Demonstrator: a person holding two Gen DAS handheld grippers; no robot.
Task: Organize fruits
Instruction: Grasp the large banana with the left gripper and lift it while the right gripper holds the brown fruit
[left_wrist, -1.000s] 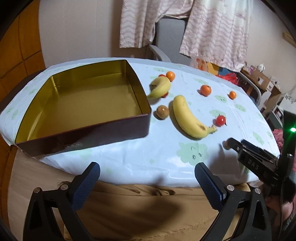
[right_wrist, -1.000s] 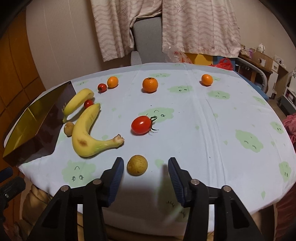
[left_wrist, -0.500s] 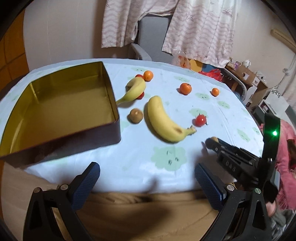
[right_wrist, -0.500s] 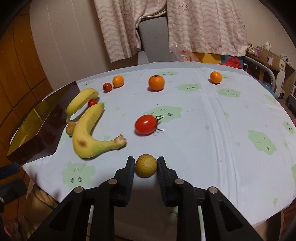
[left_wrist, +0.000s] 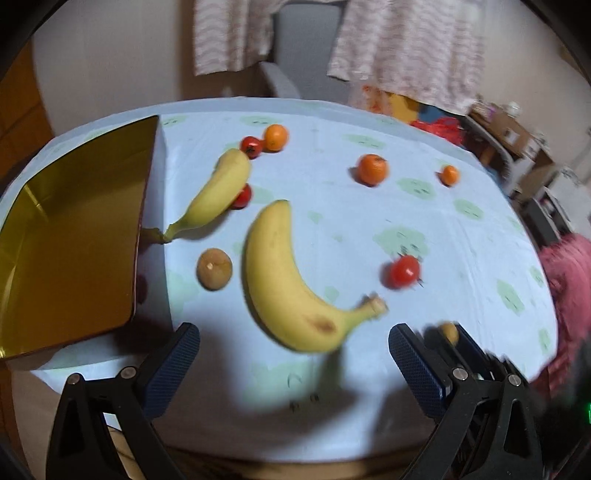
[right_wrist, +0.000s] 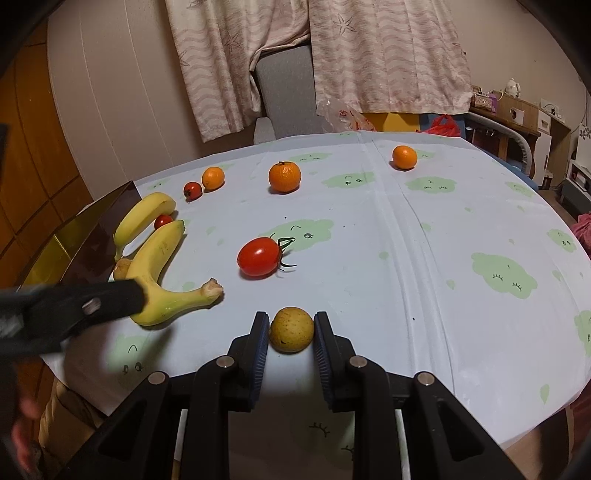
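Right gripper (right_wrist: 291, 334) is clenched on the small round yellow-brown fruit (right_wrist: 291, 329), its pads pressing both sides, the fruit low at the near edge of the table (right_wrist: 424, 258). A round fruit has no long axis to speak of, so any lift direction suits it; what matters is that the gold-lined box (right_wrist: 55, 251) lies well away to the left, past the bananas.

Left gripper (left_wrist: 293, 363) hangs released over the large banana (left_wrist: 284, 273), jaws wide with nothing between them. That banana lies just ahead of its fingertips; its long axis runs away from the gripper, curving, with the stem end pointing to the right, toward the right gripper. The jaws stand roughly across that axis, which in my judgement suits a grasp at the thick middle. The left hand is clearly the nearer to it.

Beyond sit a brown round fruit (left_wrist: 214, 268), a smaller banana (left_wrist: 218, 192) whose stem points at the box, tomatoes and oranges.
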